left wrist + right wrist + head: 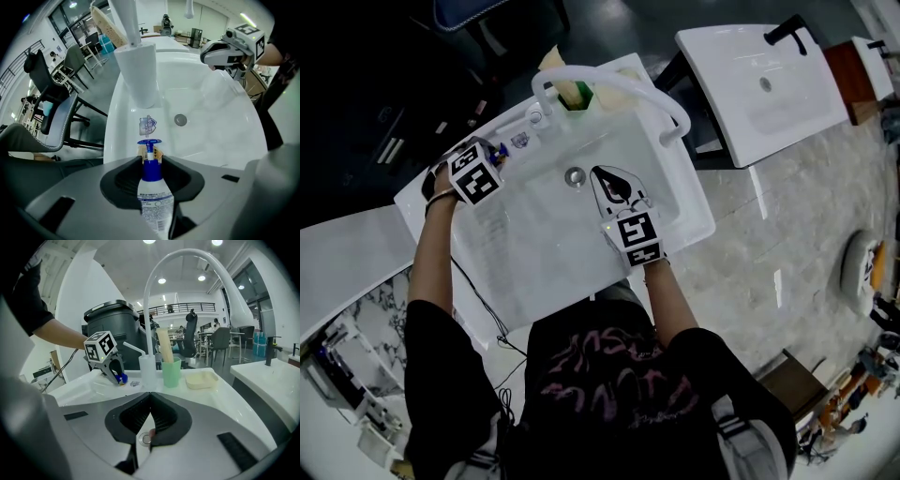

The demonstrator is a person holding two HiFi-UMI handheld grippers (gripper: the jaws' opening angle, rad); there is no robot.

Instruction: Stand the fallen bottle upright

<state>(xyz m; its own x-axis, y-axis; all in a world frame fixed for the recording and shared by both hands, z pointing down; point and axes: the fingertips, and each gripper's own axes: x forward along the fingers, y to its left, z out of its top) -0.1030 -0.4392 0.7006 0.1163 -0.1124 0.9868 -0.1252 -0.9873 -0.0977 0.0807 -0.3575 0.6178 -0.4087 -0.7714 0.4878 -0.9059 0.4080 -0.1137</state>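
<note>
The step in hand looks like the grasp itself. The left gripper (150, 160) points straight down at the left-hand ledge of the sink (211, 136) with its jaws clamped on the bottle (153, 199) up near the neck. The bottle is small and white with a blue pump top, and it lies on its side on that ledge with its top end toward a sticker (148, 125) and the base of the tap. The next move probably calls for a short lift and a turn of the wrist to bring the base underneath, then a flat set-down on the ledge before letting go. The ledge is glossy and narrow, so a tilted landing could send the bottle sliding into the basin. The right gripper (150, 394) hangs over the basin clenched on nothing, with the drain (144, 438) showing past its tips, and it seems free to steady the bottle if needed. At the back rim stand the white arched tap (147, 315), a green cup (171, 371) with something pale in it and a shallow cream dish (201, 379). Beyond lie a second sink (769, 84), a pale stone floor (769, 244), a dark bin (112, 329) and office chairs (56, 112) — a big bright hall with ceiling lights and a railed upper gallery.
</note>
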